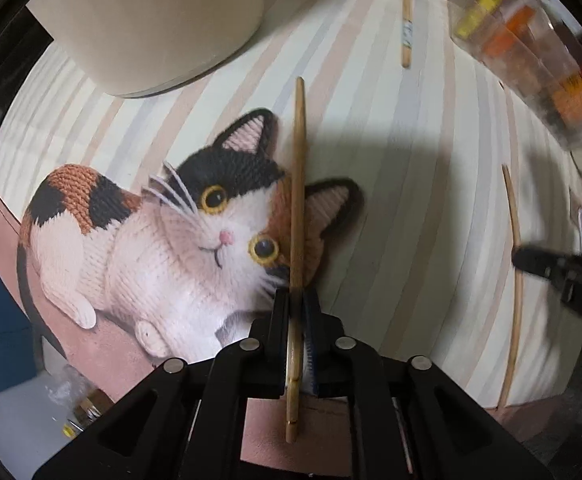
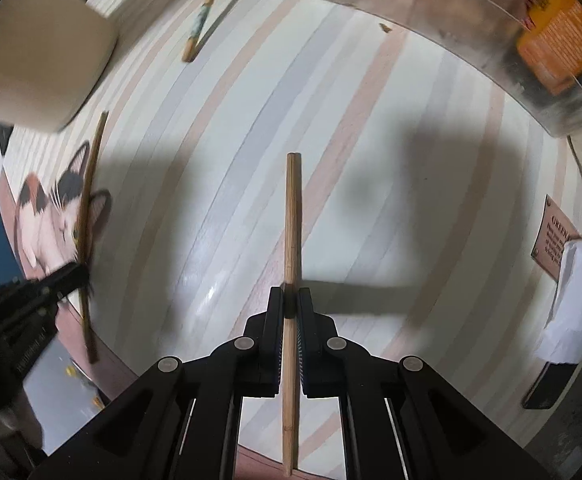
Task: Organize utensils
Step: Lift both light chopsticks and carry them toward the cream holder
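Note:
My left gripper (image 1: 296,294) is shut on a wooden chopstick (image 1: 298,184) that points forward over the knitted-cat picture (image 1: 163,236) on the striped mat (image 1: 411,184). My right gripper (image 2: 290,294) is shut on a second wooden chopstick (image 2: 292,216), held above the mat (image 2: 227,160). In the left wrist view the right gripper (image 1: 523,258) shows at the right with its chopstick (image 1: 514,264). In the right wrist view the left gripper (image 2: 79,272) shows at the left with its chopstick (image 2: 89,216). A third chopstick with a patterned band lies at the far end of the mat (image 1: 406,20) (image 2: 203,12).
A beige round container (image 1: 151,20) (image 2: 39,52) stands at the far left of the mat. A clear plastic container with orange and yellow packets (image 1: 531,52) (image 2: 471,28) stands at the far right. White paper (image 2: 575,304) and a brown sign (image 2: 551,236) lie right.

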Available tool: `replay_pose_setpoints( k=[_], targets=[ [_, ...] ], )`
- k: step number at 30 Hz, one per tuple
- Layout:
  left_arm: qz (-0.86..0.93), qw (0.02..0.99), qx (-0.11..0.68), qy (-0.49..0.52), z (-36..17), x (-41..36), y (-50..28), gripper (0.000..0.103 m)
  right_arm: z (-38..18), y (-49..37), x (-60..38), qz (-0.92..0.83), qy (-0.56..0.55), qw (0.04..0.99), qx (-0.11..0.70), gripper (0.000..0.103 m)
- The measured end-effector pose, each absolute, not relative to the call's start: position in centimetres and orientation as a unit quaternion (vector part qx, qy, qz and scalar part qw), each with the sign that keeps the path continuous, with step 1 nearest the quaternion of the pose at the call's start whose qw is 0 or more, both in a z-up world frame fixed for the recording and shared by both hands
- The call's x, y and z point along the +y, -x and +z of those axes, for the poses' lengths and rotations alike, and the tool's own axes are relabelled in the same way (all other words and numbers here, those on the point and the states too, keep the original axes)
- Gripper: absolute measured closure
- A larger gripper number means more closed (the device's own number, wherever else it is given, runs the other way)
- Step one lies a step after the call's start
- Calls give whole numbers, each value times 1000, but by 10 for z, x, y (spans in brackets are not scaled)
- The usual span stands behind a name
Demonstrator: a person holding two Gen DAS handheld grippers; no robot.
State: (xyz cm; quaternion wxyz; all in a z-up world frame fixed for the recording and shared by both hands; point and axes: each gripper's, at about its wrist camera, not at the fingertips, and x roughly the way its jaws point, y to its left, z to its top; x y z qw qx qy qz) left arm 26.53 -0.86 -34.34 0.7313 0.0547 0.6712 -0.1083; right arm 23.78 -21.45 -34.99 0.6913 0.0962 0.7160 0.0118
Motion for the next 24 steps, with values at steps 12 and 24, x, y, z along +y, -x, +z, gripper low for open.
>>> replay_pose_setpoints(
  k=[12,24],
  targets=[
    [-89,741,660,-87,-338,-30,-324,93,-350,-281,-212,-21,-95,682,725,96],
    [-88,744,654,-103,-328,-41,-337,93,-352,-306,-222,-23,-98,670,736,96]
  ],
)
